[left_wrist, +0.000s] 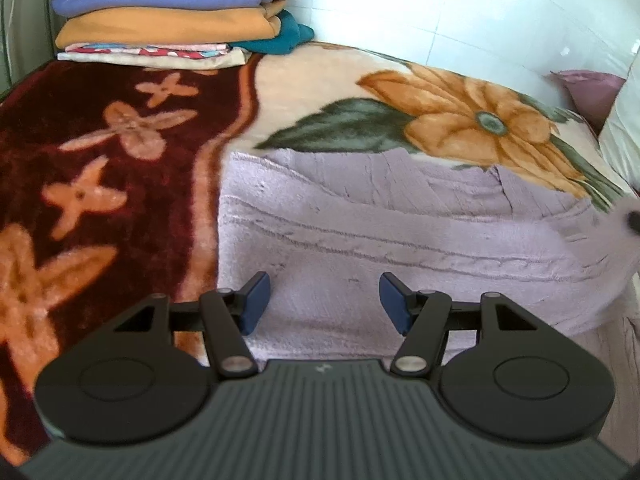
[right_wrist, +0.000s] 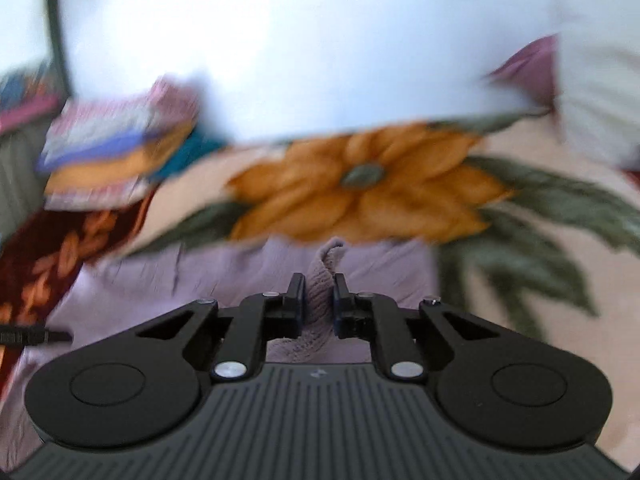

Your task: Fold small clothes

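Two grippers are working over a bed, and a plush blanket (left_wrist: 328, 76) is covering it: dark red with pale orange blossoms on one side, cream on the other, with a big orange flower (left_wrist: 476, 120) printed on the cream part. That flower is serving as our landmark. Behind it a white tiled wall (left_wrist: 460, 4) is closing off the room. Well to the left of the flower, against the wall, a stack of folded clothes (left_wrist: 172, 12) is sitting in layers of white, purple, orange and teal. To the flower's right, a white pillow (left_wrist: 620, 120) is leaning in, with a mauve cushion (left_wrist: 588, 88) tucked beside it.

Just below the flower, a lilac knitted garment (left_wrist: 360, 232) is lying spread on the blanket, its far edge reaching the flower's green leaves.

Now the left gripper (left_wrist: 324, 304) is hovering over the garment's near part with its blue pads (left_wrist: 256, 300) standing wide apart and nothing between them; whether they are touching the cloth is hard to tell.

Over in the right wrist view, heavily blurred, the right gripper (right_wrist: 320, 300) is pinching a bunched fold of the lilac garment (right_wrist: 322, 280) just below the flower, its fingers (right_wrist: 296, 304) pressing close on either side of the cloth.
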The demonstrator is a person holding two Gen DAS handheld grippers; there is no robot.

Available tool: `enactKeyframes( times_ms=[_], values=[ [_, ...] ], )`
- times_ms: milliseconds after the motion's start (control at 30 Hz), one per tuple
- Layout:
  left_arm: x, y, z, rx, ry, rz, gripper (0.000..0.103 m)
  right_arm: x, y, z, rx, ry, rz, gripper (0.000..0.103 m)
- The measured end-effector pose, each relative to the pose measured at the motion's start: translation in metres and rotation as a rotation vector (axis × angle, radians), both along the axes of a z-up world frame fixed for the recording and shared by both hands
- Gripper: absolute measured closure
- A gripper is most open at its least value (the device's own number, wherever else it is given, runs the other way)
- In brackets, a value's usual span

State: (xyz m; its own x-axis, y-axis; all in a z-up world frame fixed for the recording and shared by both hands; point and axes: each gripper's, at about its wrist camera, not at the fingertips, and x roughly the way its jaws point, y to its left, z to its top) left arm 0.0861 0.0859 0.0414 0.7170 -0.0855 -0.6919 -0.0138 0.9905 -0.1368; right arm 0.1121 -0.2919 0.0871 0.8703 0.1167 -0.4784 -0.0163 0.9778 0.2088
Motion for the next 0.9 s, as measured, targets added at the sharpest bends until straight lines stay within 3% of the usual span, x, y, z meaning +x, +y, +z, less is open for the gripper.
enactKeyframes(
  times_ms=[200, 267, 333, 567, 667, 900],
  values=[
    [0.004, -0.008, -0.007, 0.057, 0.010, 0.004, 0.041, 0.011, -0.014, -0.049, 0.014, 0.156, -0.028, 0.088],
    [0.003, -0.011, -0.008, 0.088, 0.005, -0.010, 0.041, 0.006, -0.016, -0.059, 0.031, 0.131, -0.034, 0.088],
    [0.002, -0.013, -0.009, 0.109, 0.004, -0.021, 0.041, 0.005, -0.015, -0.057, 0.035, 0.130, -0.045, 0.086],
    [-0.015, -0.009, 0.008, 0.093, -0.009, -0.003, 0.040, -0.028, -0.010, -0.029, 0.051, 0.082, -0.043, 0.046],
    [-0.030, -0.007, 0.016, 0.114, -0.017, 0.009, 0.040, -0.048, -0.010, -0.019, 0.088, 0.079, 0.001, 0.046],
    [-0.072, -0.001, 0.026, 0.072, -0.005, 0.016, 0.040, -0.097, -0.001, -0.008, 0.101, 0.116, 0.106, 0.044]
  ],
)
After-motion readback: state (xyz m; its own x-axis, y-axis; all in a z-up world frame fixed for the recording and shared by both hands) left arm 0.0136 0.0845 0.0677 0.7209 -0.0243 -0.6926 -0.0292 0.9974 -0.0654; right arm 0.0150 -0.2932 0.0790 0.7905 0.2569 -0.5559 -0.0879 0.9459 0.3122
